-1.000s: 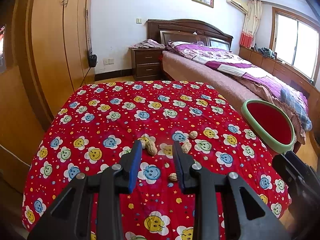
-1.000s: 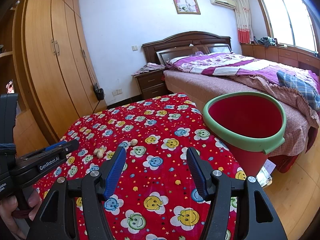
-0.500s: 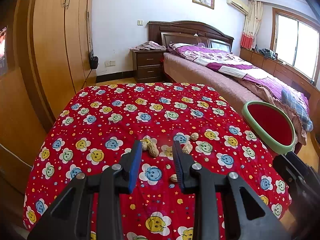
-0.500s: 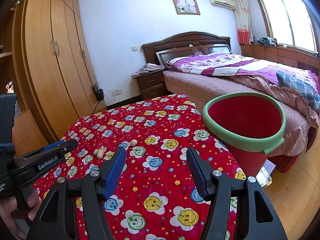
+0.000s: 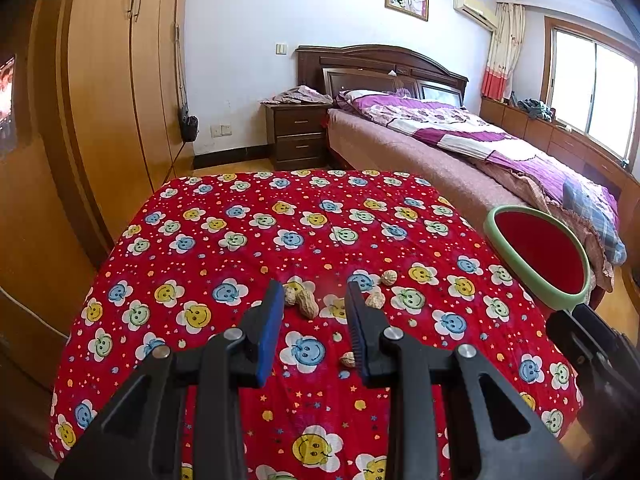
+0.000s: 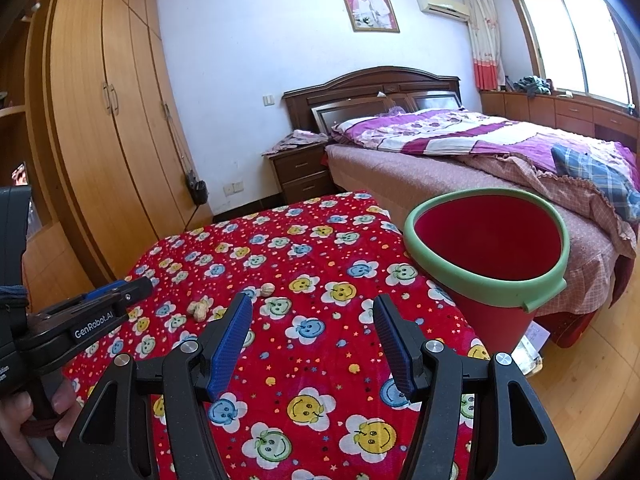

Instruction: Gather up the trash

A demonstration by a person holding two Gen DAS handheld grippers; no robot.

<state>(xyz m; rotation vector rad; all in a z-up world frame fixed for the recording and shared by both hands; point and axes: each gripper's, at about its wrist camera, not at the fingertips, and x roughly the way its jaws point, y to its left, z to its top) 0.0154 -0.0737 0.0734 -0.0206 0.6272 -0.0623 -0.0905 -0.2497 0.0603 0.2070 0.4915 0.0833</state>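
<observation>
You have changed nothing of substance across the last second: both grippers hold their stations over the desk (image 5: 224, 240), no shell has shifted, and only a trifling drift of the left camera's framing is noted, so EARLIER conditions and present ones match. Taking the red bucket (image 6: 486, 256) as the landmark and working left to right: your left gripper (image 5: 314, 322) hangs well to the left of the bucket, jaws apart at a narrow gap and clamped on nothing. The peanut shells (image 5: 306, 304) lie on the smiley-print cloth beyond and beside its tips, one pair just past the left pad, one (image 5: 375, 299) by the right pad, another (image 5: 389, 277) nearer the bucket, and a small one (image 5: 348, 359) close under the right jaw. Your right gripper (image 6: 314, 330) sits nearer the bucket, jaws apart wider and empty. The bucket stands off the right edge of the desk, between the desk and the bed (image 6: 460, 152), and appears empty inside. For the task this means collection has not begun: every visible shell is on the cloth, none in the bucket, and my judgement is that the left gripper is lined up for the first pick. Legible writing: "GenRobot.AI" on the side of the left gripper in the right-wrist view; a partial label below it cannot be read.
</observation>
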